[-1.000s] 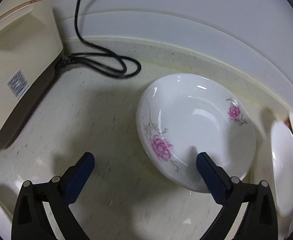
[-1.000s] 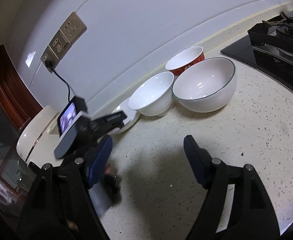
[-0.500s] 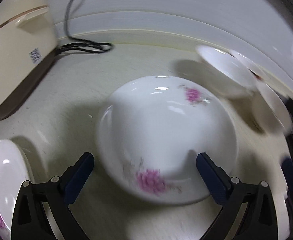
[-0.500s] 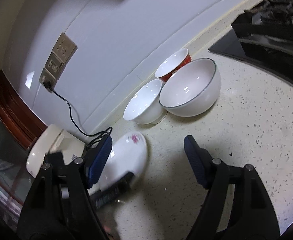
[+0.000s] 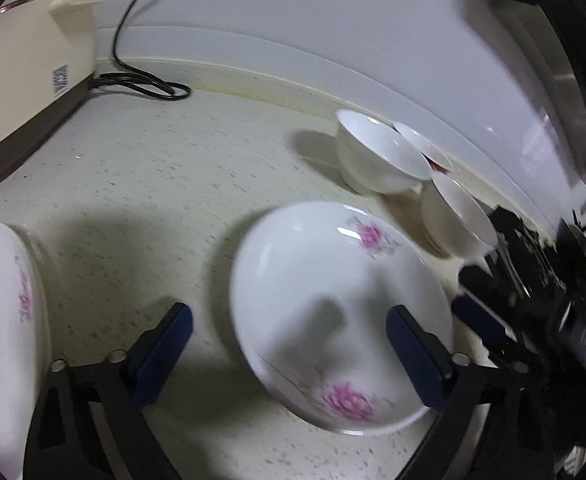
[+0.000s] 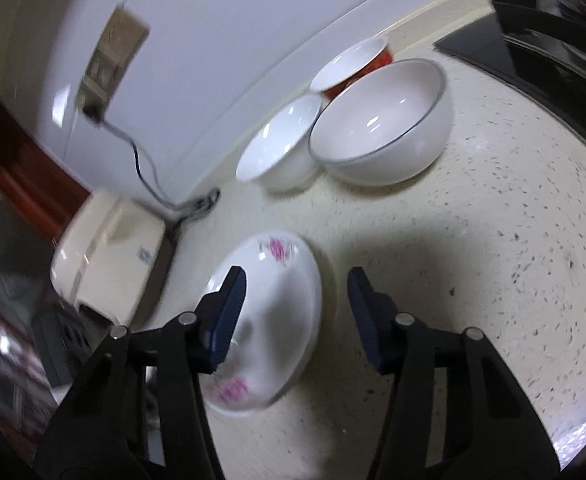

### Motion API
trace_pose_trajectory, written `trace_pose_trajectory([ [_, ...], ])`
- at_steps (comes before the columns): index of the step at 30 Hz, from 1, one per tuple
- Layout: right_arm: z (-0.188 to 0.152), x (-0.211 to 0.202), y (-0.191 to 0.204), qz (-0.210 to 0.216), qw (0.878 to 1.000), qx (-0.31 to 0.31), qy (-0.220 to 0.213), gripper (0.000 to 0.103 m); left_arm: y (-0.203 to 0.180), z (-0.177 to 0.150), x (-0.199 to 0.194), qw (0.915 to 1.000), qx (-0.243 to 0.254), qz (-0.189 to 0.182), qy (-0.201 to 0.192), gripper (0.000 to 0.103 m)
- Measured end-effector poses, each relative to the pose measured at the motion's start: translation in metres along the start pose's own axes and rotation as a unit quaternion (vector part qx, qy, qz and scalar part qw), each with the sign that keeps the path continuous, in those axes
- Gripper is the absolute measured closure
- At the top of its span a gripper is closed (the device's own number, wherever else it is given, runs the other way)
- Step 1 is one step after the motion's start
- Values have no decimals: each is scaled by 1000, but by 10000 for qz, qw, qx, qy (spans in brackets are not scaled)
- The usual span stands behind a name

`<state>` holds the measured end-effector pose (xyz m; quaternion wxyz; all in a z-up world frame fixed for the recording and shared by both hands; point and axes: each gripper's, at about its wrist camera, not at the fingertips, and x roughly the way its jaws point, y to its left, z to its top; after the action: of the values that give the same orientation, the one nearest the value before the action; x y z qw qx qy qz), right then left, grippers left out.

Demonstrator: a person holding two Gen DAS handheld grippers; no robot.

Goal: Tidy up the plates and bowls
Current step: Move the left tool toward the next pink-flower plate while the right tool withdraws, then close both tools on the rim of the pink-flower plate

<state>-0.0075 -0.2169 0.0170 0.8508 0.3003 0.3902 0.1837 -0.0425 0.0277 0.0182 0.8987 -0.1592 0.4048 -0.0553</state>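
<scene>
A white plate with pink flowers lies on the speckled counter, also in the right wrist view. My left gripper is open and empty above its near left edge. My right gripper is open and empty, just above the plate's right rim; it shows at the right of the left wrist view. A second flowered plate sits at far left. Three bowls stand by the wall: a small white bowl, a large white bowl with a dark rim and a red bowl.
A cream appliance with a black power cord stands at the back left. A black stove top lies at the right. The white wall and a socket are behind the bowls.
Both grippers have swung: the left view has shifted so the flowered plate sits to its right. The right gripper has come over the plate, which lay further off before.
</scene>
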Motion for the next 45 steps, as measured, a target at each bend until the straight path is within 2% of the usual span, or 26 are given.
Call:
trace_pose_trajectory([
  [2,-2,7,8,-134,9993,-274,199,51,3,7,5,10000,-2,88,-26,20],
  [3,-3,13,10,-205,9985,-375,333,52,3,10,9,9999,33,134,-21,29],
  [4,-4,17,12,-261,9978,-429,433,57,2,12,11,9998,83,173,-11,35],
  [8,-8,30,19,-396,9944,-690,691,63,2,13,19,9995,241,182,2,47],
  [10,-8,32,20,-446,9937,-741,717,71,4,12,16,9996,182,220,-22,56],
  [13,-5,36,15,-587,9933,-707,704,85,6,13,17,9996,164,245,-14,63],
  [20,-1,35,4,-614,9947,-476,680,93,8,17,23,9997,210,136,29,66],
  [27,-2,38,11,-724,9931,-650,660,92,2,18,27,9982,372,459,37,66],
  [31,-4,39,17,-840,9916,-784,593,90,9,17,24,9989,187,439,2,80],
  [35,-3,38,10,-745,9934,-646,584,90,10,15,22,9990,120,424,-27,83],
  [45,-4,29,12,-627,9945,-769,332,90,-2,8,3,9962,277,665,-481,84],
])
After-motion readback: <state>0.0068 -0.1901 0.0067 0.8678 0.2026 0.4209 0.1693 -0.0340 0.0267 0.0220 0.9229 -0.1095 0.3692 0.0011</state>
